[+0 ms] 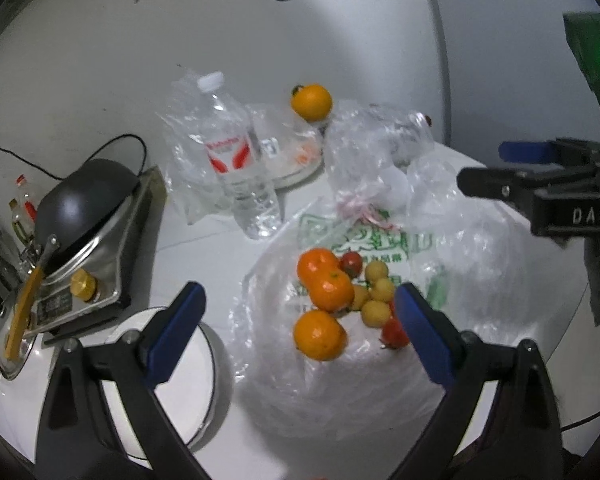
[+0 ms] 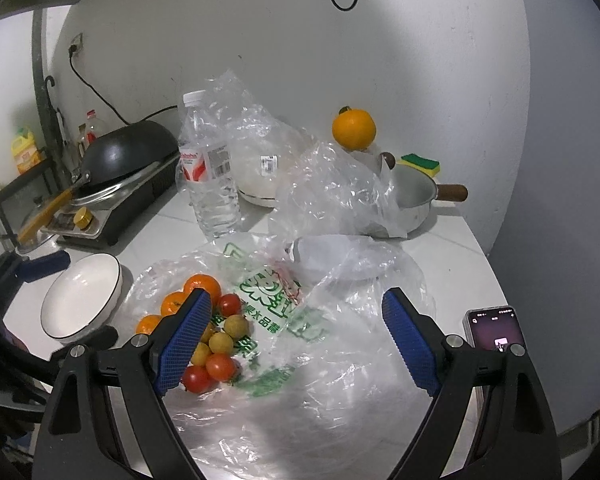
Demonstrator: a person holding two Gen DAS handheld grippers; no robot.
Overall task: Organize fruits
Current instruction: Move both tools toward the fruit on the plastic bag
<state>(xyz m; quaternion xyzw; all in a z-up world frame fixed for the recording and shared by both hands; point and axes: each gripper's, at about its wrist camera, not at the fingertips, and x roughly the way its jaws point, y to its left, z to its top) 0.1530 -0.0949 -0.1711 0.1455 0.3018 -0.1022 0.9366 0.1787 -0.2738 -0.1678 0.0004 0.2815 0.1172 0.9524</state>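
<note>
Three small oranges (image 1: 324, 296), red cherry tomatoes (image 1: 394, 332) and small yellow fruits (image 1: 376, 292) lie in a heap on a flat clear plastic bag with green print (image 1: 380, 236). My left gripper (image 1: 300, 332) hovers open just above the heap, its blue pads either side of the nearest orange and not touching it. A white bowl (image 1: 216, 364) sits to its left. In the right wrist view my right gripper (image 2: 300, 340) is open over the bag (image 2: 268, 308), with the fruit heap (image 2: 220, 344) by its left pad. The bowl (image 2: 80, 300) is empty. Another orange (image 2: 354, 128) sits at the back.
A water bottle (image 2: 210, 172) stands behind the bag among crumpled clear bags (image 2: 332, 188). A wok (image 2: 124, 152) on a stove is at the back left, a small pot (image 2: 414, 196) and sponge (image 2: 420, 164) at the back right. A phone (image 2: 496, 332) lies near the right counter edge.
</note>
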